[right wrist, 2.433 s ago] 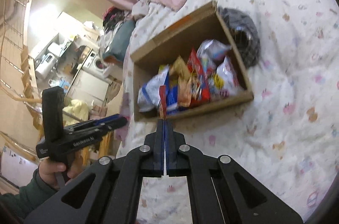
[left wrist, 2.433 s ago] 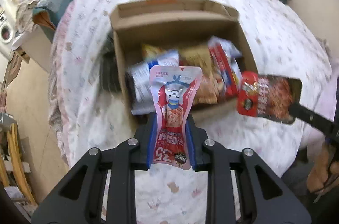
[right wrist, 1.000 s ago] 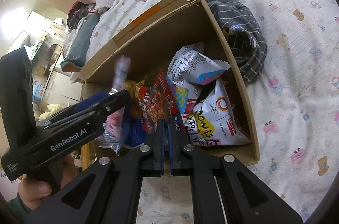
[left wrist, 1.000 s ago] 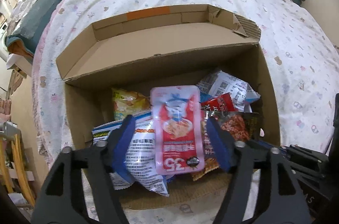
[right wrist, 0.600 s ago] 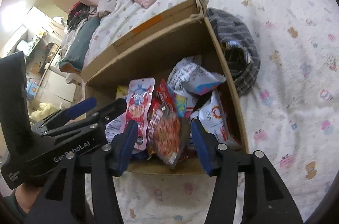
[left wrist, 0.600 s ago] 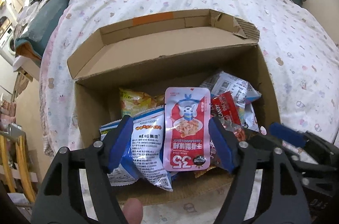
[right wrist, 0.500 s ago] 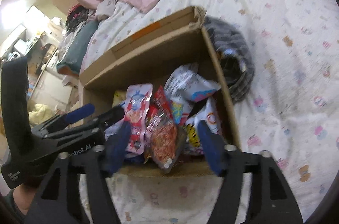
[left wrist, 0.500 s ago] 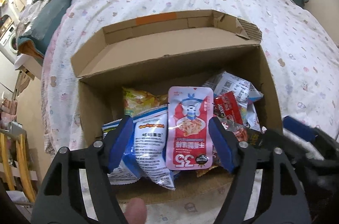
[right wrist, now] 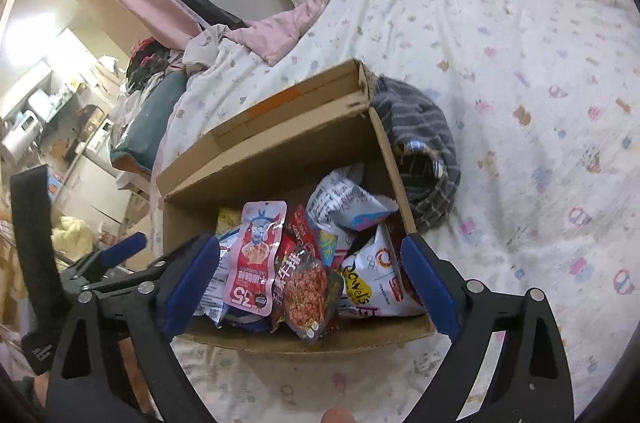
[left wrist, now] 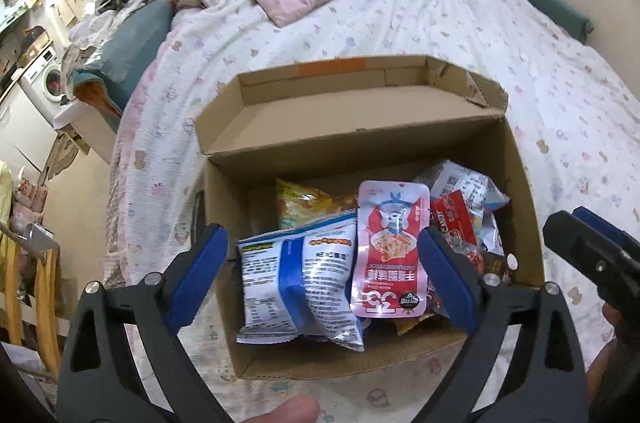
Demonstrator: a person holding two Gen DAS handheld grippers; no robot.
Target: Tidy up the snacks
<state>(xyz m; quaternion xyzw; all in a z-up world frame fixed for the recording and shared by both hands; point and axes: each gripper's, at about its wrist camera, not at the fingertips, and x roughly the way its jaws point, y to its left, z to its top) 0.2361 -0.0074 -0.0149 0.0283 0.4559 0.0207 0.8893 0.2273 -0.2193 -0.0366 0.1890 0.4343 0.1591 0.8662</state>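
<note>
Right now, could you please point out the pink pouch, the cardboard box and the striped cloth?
pink pouch [left wrist: 390, 247], left wrist view, its printed front.
cardboard box [left wrist: 352, 115], left wrist view, its back flap.
striped cloth [right wrist: 420, 127], right wrist view, its folds.

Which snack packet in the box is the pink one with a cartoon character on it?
The pink pouch standing near the middle of the cardboard box, printed upside down with a big 35. Left of it lies a blue-and-white bag; the packets to its right are red and dark.

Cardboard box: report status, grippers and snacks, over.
Left gripper and right gripper open, jaws just widened, nothing held. Pink pouch and dark red pouch lie in the cardboard box with the other snacks. Nothing in the way.
</note>
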